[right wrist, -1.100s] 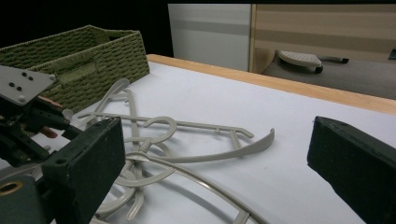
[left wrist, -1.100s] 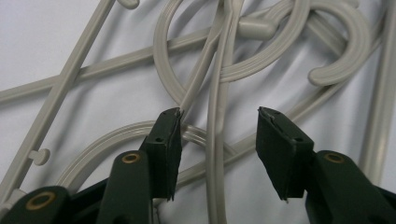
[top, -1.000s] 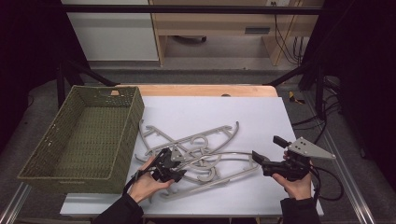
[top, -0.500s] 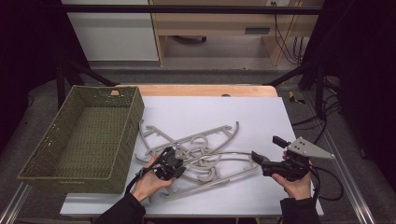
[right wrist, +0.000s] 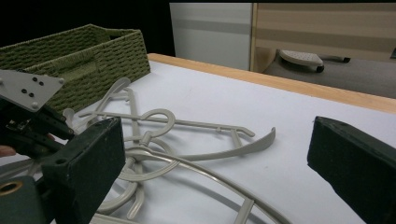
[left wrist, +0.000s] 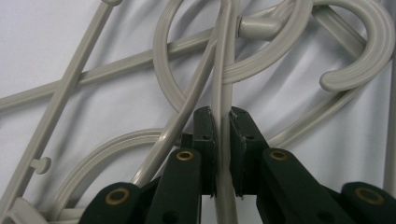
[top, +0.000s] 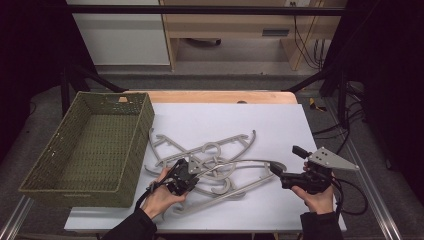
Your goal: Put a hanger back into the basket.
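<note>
- The left tongs had just been closing, and in the left gripper view their pads pinched a thin bar of a grey hanger between them.
- That bar ran straight up between the jaws and away from the tongs, so its long axis lay in line with the grip rather than across it.
- The hanger sat in a tangle of hangers on the white tabletop, just right of the green basket in the high view; hooks and arms of the others crossed over and under it.
- The right tongs stood wide open with nothing between the jaws, hovering at the right end of the tangle near a long curved hanger arm.
- The left hand was the nearer one to the basket, with the held bar pointing away from it towards the middle of the pile.
- Judged from this, any lift would have to pull the hanger clear of the crossing hooks, which could drag neighbours along.
</note>
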{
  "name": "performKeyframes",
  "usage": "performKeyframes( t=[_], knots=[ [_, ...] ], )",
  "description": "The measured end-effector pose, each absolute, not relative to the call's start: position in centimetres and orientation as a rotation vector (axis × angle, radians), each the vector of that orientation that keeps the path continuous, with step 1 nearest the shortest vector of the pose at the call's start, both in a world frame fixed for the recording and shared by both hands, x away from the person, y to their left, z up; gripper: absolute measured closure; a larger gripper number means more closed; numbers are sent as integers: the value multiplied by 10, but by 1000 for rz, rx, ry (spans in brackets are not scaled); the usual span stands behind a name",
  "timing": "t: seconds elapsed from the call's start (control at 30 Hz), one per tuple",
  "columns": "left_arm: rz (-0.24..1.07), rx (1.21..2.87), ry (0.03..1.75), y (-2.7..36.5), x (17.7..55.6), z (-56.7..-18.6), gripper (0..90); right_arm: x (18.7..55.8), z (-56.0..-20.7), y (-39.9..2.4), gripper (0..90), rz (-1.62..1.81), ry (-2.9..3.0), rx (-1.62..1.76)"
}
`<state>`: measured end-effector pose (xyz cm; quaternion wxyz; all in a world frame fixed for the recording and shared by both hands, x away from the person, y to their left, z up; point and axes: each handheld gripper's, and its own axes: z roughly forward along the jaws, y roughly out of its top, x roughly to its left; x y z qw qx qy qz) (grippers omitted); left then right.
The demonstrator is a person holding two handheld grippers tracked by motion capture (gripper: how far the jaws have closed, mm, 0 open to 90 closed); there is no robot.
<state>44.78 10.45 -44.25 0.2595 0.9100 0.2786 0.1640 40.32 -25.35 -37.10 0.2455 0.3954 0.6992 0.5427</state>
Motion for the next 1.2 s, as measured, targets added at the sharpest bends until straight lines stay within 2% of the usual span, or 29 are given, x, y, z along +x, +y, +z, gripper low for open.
performKeyframes(
  t=[0.67,0.97,1.2],
  knots=[
    [377,2326,730,120,432,-410,827,402,-369,-257,44,1489,1897,1080],
    [444,2249,752,135,425,-386,827,399,-367,-262,44,1499,1875,1082],
    [476,2178,807,161,427,-367,827,399,-366,-265,44,1506,1858,1092]
  ],
)
